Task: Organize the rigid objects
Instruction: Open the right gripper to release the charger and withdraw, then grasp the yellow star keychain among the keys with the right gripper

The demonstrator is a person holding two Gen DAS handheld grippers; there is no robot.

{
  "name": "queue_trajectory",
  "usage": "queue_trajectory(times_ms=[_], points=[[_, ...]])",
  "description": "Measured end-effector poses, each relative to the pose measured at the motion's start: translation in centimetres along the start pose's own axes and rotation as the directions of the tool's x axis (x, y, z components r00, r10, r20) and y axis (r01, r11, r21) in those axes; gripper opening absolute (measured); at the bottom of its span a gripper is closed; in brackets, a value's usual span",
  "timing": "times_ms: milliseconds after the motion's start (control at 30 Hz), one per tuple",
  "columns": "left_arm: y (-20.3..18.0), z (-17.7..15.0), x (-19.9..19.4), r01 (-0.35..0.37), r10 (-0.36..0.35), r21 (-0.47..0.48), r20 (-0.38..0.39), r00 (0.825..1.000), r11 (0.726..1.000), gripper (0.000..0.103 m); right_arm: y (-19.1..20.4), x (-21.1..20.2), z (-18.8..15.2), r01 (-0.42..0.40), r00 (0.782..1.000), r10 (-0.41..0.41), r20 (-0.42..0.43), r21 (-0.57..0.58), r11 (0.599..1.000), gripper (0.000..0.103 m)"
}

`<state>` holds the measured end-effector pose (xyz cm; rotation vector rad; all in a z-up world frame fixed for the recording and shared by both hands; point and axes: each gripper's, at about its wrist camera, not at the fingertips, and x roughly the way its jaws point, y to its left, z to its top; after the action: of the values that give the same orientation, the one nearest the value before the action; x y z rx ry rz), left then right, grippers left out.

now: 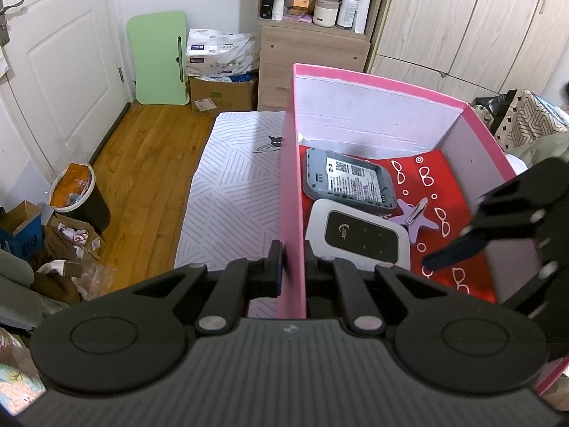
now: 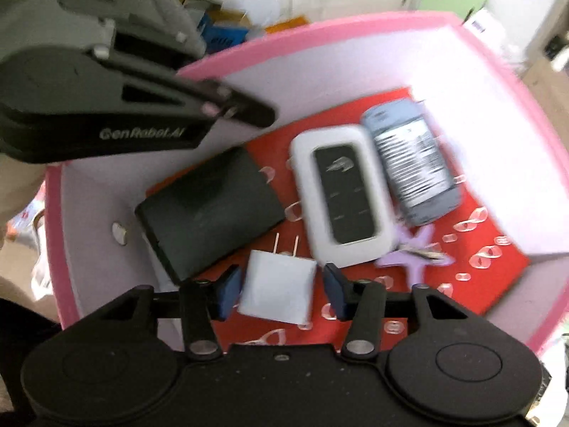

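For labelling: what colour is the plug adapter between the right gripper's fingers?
White plug adapter, clearest in the right wrist view.
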<state>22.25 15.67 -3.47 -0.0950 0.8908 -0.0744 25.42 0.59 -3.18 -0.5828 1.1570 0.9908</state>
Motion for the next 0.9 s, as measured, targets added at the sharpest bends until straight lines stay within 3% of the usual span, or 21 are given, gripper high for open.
queue_trajectory(times_ms=[167,333,433,600,800,900], points=[[0.1,0.0,0.1,-0.001,0.001,0.0,0.0,1.0,1.0,0.008,-2.0,-5.3,-2.7,-0.063,0.984,0.043,0.175,0.106,0.992,0.059],[0.1,0.0,0.1,-0.001,0.001,-0.001,0.0,1.0,1.0,0.008,-4.2,-10.6,-7.2,-0.089,0.928,-0.006,0.373,0.236,0.968,0.06],[0.2,0.0,0.1,0.006,-0.006,-0.003,0.0,1.0,1.0,0.008,-6.3,-11.3,-10.1,-0.08,0.888,-0.075,0.453,0.314,0.946,0.06],[0.6,-0.1,0.1,0.026,-0.026,-0.028,0.001,1.0,0.999,0.008,-7.6,-10.7,-16.5,-0.021,0.834,-0.22,0.506,0.426,0.904,0.06],[0.6,-0.2,0.1,0.027,-0.027,-0.026,0.001,1.0,0.999,0.008,-7.6,-6.9,-23.5,0.055,0.755,-0.443,0.484,0.626,0.778,0.06],[0.3,-0.2,0.0,0.024,-0.024,-0.019,0.0,1.0,1.0,0.008,-8.2,-5.9,-25.6,0.057,0.728,-0.49,0.479,0.67,0.74,0.06]])
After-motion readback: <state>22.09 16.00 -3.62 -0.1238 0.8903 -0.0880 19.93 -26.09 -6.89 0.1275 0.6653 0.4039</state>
